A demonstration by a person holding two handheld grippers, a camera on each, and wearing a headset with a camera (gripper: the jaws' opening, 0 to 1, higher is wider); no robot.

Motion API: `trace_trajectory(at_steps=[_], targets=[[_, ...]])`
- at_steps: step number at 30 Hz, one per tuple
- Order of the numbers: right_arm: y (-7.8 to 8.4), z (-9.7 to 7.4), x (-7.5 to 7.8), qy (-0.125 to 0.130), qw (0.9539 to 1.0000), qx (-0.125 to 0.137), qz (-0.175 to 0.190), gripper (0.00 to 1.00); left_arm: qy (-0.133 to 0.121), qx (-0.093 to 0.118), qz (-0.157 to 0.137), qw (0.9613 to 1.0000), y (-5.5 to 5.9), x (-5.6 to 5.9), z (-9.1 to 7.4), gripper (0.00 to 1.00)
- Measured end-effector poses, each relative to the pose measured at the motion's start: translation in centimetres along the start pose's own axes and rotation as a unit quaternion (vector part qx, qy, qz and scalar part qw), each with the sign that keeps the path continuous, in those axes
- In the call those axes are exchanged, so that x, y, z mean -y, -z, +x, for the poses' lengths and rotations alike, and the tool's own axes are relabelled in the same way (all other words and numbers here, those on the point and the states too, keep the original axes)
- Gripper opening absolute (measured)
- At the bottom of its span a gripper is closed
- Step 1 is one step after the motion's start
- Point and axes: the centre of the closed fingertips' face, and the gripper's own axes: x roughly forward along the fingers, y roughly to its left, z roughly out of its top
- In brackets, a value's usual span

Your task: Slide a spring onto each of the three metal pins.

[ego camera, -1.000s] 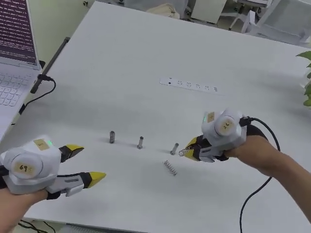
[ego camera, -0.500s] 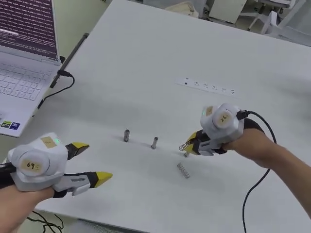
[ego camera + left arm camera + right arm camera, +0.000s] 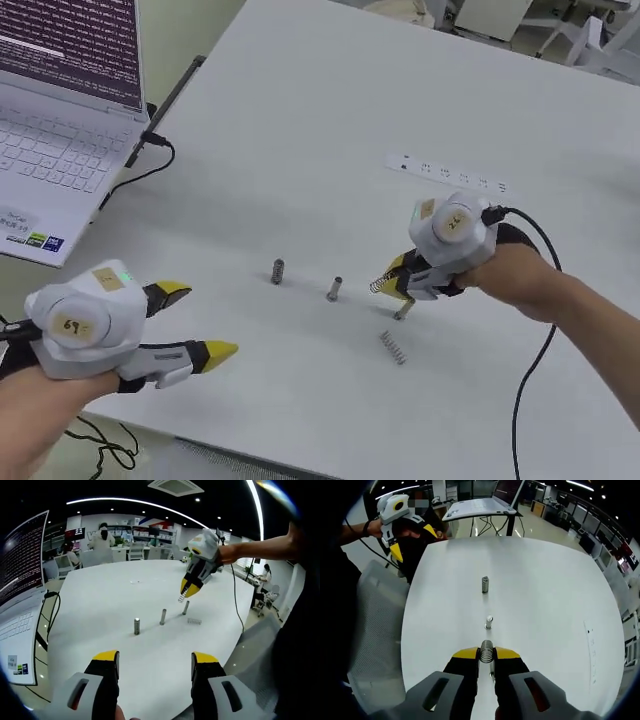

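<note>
My right gripper, right of centre in the head view, is closed on a spring just beside the rightmost pin. A loose spring lies below it. The middle pin is bare; the leftmost pin wears one. My left gripper, lower left, gapes wide, empty.

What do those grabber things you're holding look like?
The left gripper and right gripper are white and rounded, with yellow-tipped jaws. Each carries a round yellow sticker with writing; the left reads 69. A black cable runs from the right one.
</note>
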Motion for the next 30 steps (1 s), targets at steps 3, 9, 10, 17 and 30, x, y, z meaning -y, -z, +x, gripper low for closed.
trace_trajectory(at_steps=[3,9,10,17,30], targets=[[-0.3,0.5,0.0,-0.004,1.0,-0.001,-0.001,0.08,0.0,-0.003,0.005,1.0,0.1,-0.1,-0.2,0.54],[-0.9,1.5,0.0,-0.011,0.9999,-0.003,-0.005,0.08,-0.003,-0.003,0.005,1.0,0.1,-0.7,-0.6,0.54],[-1.0,1.7,0.0,-0.013,0.9999,-0.003,-0.007,0.08,-0.004,-0.003,0.005,1.0,0.1,-0.8,-0.6,0.54],[-2.1,2.5,0.2,-0.018,0.9997,-0.002,-0.013,0.08,-0.006,-0.004,0.001,1.0,0.4,-1.0,-0.7,0.53],[-2.8,3.2,0.5,-0.031,0.9993,-0.009,-0.019,0.08,-0.006,-0.005,-0.006,1.0,0.3,-1.0,-0.8,0.52]])
